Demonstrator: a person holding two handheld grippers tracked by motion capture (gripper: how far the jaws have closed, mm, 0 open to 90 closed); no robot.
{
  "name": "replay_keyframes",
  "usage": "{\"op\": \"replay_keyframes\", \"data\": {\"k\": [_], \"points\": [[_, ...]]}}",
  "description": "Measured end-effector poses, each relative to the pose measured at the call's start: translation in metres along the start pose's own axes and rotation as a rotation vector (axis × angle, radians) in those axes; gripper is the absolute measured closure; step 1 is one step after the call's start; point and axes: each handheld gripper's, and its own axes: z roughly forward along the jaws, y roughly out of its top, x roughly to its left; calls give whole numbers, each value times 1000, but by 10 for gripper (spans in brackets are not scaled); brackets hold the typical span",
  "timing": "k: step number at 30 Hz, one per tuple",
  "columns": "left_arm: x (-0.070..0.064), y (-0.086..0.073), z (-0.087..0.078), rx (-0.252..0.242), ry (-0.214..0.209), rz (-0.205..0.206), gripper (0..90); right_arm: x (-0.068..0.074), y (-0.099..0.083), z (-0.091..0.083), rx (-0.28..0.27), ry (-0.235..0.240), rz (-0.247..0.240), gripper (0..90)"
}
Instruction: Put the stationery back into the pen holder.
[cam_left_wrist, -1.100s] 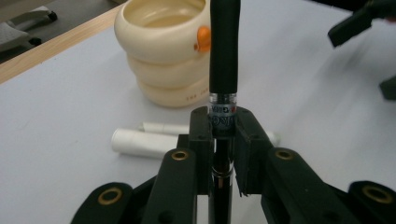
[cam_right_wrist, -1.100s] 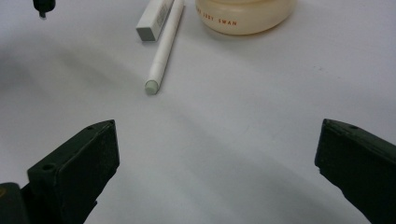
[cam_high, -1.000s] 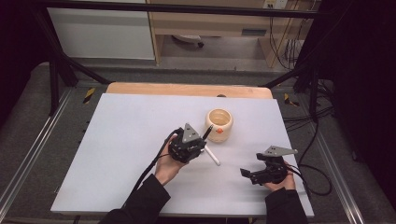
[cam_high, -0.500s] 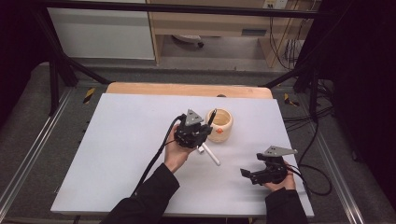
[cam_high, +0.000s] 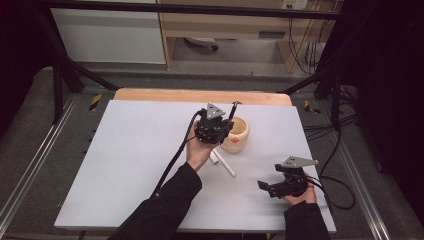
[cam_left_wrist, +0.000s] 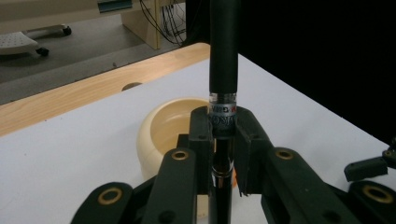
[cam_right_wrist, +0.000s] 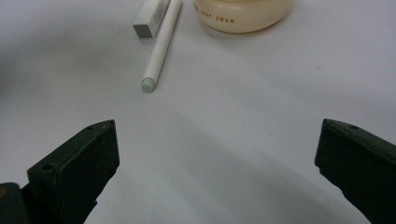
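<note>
Above the round cream bowl (cam_left_wrist: 161, 130), a slim black pen (cam_left_wrist: 223, 51).

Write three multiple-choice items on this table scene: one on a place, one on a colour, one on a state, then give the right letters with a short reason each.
1. Where is the black pen?
A. Flat on the table
B. Held upright by the left tongs, by the cream pot
C. In the right tongs

2. What colour is the pen lying on the table?
A. White
B. Red
C. Green

3. How do the right tongs stand?
A. Shut on the pot
B. Shut on the eraser
C. Open, holding nothing

Answers:
1 B: the left gripper view shows the jaws clamped on the pen's barrel with the pot just behind.
2 A: the right gripper view shows a white pen beside a white eraser.
3 C: its jaws stand wide apart over bare table.
</note>
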Motion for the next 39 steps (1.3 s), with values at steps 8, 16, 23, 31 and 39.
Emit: {"op": "replay_keyframes", "data": {"k": [8,16,23,31,39], "points": [[2,11,14,-16,9,-4,785,0,0,1,-2,1,2,6],[0,21,31,-35,7,-6,785,0,0,0,2,-1,0,6],[7,19,47,-26,14,-8,785,0,-1,0,5,-1,5,6],[14,17,60,-40,21,-10,785,0,-1,0,3,1,4,6],[17,17,73,-35,22,-11,785,0,-1,0,2,4,3,6]]}}
